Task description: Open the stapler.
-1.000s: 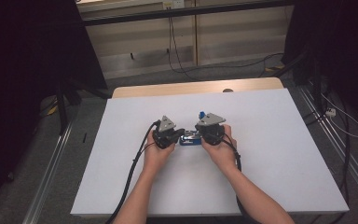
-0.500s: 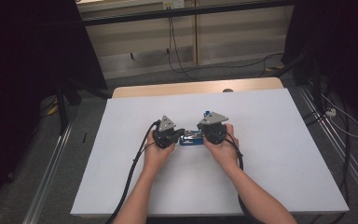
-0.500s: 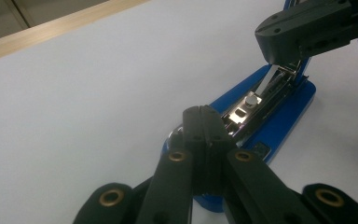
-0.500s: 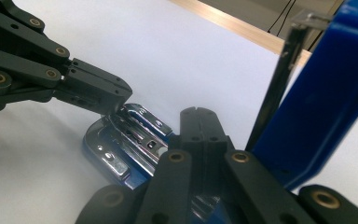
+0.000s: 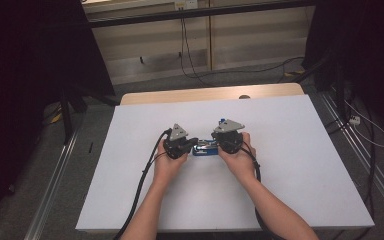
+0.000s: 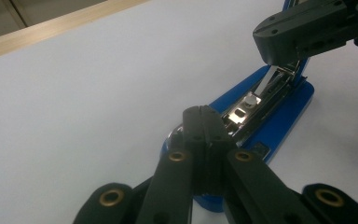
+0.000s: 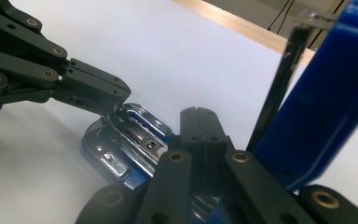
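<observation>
A blue stapler lies near the middle of the white table, between the two grippers and well clear of every edge. Its base is glossy blue plastic with rounded corners; a bright, polished metal channel runs along it, and the blue upper arm is swung up and stands steeply over the base. The left gripper is of matte black plastic with brass-coloured pivot bushings; its jaws are fully closed, tip against tip, with nothing between them, and the tips rest at the front end of the stapler base. The right gripper is of the same build; its jaws are likewise pressed together and hold nothing, with the tips beside the raised arm, above the metal channel. The table surface is smooth, flat and matte, with a pale wooden strip along its far edge. Broad open surface lies to the left, right and front of the hands; the near edge lies under the forearms.
</observation>
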Motion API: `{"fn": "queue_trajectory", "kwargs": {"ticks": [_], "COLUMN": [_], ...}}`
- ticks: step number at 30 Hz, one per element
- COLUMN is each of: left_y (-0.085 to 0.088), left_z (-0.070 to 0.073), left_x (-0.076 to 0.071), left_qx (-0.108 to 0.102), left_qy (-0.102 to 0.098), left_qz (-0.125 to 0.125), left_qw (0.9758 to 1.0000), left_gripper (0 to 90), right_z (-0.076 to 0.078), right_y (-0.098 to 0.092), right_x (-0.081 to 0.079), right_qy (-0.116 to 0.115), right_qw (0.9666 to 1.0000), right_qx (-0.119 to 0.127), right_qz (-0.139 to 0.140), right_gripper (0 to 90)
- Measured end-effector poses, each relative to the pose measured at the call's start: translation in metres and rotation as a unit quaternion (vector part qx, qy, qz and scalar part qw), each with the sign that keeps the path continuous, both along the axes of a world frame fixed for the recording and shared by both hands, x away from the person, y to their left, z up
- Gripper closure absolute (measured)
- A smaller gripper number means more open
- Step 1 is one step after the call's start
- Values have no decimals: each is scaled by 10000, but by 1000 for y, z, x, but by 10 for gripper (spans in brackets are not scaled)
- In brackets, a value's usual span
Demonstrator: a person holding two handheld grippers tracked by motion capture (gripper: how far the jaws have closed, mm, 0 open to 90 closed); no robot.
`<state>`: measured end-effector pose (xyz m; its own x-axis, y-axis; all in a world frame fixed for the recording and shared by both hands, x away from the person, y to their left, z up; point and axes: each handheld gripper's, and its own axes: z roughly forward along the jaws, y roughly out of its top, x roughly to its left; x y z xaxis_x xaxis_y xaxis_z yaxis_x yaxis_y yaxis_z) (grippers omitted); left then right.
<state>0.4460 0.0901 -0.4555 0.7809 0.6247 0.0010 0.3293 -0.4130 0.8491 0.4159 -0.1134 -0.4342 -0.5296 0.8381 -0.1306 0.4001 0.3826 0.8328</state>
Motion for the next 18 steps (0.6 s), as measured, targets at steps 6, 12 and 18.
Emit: {"fn": "queue_trajectory", "kwargs": {"ticks": [6, 12, 18], "left_y": [1, 1, 1], "left_z": [0, 0, 0], "left_x": [1, 0, 0], "left_qx": [6, -20, -21], "left_qy": [13, 40, 41], "left_qz": [-12, 20, 27], "left_qw": [10000, 10000, 10000], "left_gripper": [900, 900, 900], "right_z": [-1, -2, -2], "right_y": [0, -8, -8], "right_x": [-1, 1, 1], "right_qy": [1, 9, 15], "right_qw": [10000, 9999, 10000], "right_qx": [46, 97, 36], "right_qz": [-23, -128, -76], "right_gripper": [900, 900, 900]}}
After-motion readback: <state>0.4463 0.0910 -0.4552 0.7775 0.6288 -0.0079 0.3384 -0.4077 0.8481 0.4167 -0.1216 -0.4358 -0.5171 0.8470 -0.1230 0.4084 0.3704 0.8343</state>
